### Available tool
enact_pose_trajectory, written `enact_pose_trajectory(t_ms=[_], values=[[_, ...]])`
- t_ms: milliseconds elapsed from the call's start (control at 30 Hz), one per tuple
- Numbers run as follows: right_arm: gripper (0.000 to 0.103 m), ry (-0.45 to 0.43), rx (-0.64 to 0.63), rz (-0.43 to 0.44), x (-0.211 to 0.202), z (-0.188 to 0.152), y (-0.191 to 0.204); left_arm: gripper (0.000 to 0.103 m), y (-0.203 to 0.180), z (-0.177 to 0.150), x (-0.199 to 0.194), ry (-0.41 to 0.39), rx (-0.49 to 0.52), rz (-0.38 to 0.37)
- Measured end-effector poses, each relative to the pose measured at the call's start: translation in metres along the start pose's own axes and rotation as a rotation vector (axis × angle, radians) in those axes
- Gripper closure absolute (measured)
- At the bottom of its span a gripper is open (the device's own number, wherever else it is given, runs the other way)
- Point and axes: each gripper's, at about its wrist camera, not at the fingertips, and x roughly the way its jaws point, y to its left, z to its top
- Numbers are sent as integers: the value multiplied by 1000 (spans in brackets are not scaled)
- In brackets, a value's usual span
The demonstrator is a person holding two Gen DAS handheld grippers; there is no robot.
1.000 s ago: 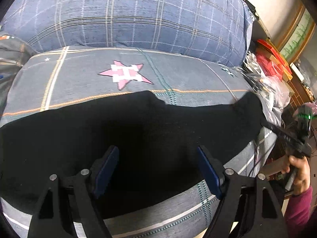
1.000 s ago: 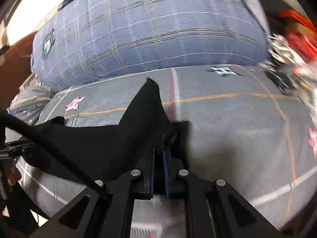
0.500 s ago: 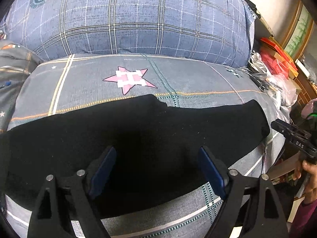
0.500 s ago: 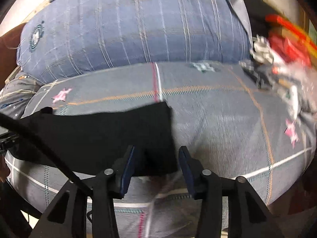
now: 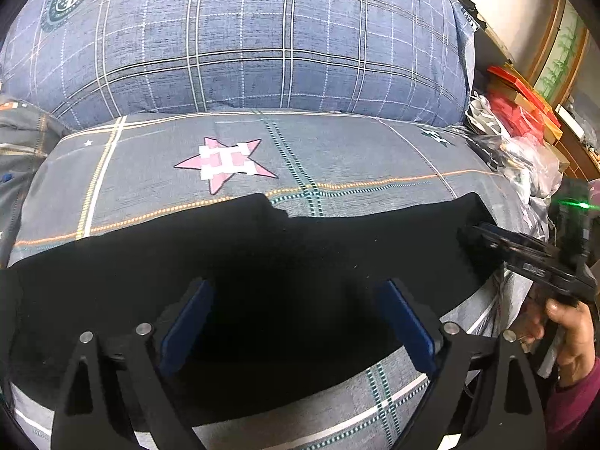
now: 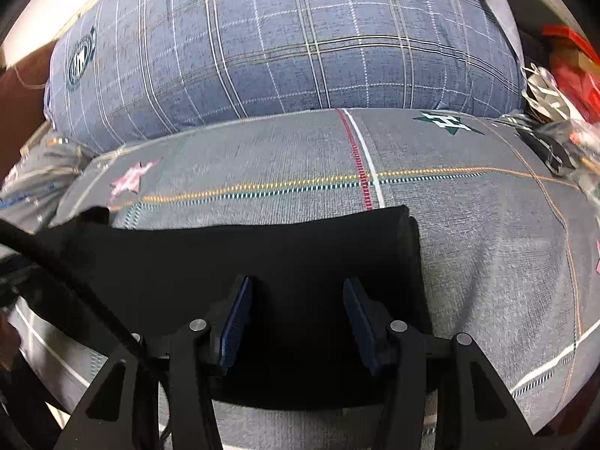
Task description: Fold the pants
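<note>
1. The left hand-held gripper [image 5: 296, 322] hangs over the black pants [image 5: 262, 281] with its blue pads [image 5: 187, 322] spread wide, pinching nothing.
2. The right hand-held gripper [image 6: 296, 322] hovers over the pants' right end, fingers spread and empty; whether they touch the cloth is hard to tell.
3. The pants lie flat in a long band across the grey star-patterned bed cover [image 5: 337, 157].
4. Behind it rises a blue plaid quilt [image 5: 243, 37].
5. Red boxes [image 5: 521, 101] sit far right.
</note>
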Motion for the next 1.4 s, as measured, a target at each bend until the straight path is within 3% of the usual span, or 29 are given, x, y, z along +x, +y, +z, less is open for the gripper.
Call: enact_pose_trajectory(t_ms=[133, 333, 667, 900, 933, 967, 1000, 1067, 1200, 1267, 1333, 1400], values=[[30, -39, 28, 17, -21, -11, 2, 11, -3, 1, 4, -1, -4, -6], [29, -54, 28, 81, -28, -21, 18, 11, 17, -3, -6, -19, -62, 1], [28, -9, -66, 378, 18, 4, 119, 11, 124, -27, -52, -105, -239, 207], [28, 61, -228, 396, 79, 32, 197, 11, 203, -42, -76, -142, -412, 336], [46, 70, -257, 394, 87, 32, 204, 11, 210, -42, -75, -143, -427, 346], [87, 72, -288, 381, 92, 32, 210, 11, 219, -43, -73, -142, -436, 365], [91, 56, -302, 351, 96, 32, 215, 11, 226, -43, -70, -126, -439, 410], [91, 44, -295, 344, 98, 32, 215, 11, 235, -45, -64, -94, -446, 457], [91, 16, -277, 324, 108, 26, 211, 11, 224, -46, -53, -68, -367, 508], [91, 17, -249, 334, 107, 27, 207, 11, 225, -48, -54, -69, -375, 494], [82, 17, -209, 339, 100, 28, 202, 11, 226, -48, -59, -76, -396, 451], [79, -1, -188, 357, 82, 25, 196, 11, 224, -47, -66, -85, -418, 432]])
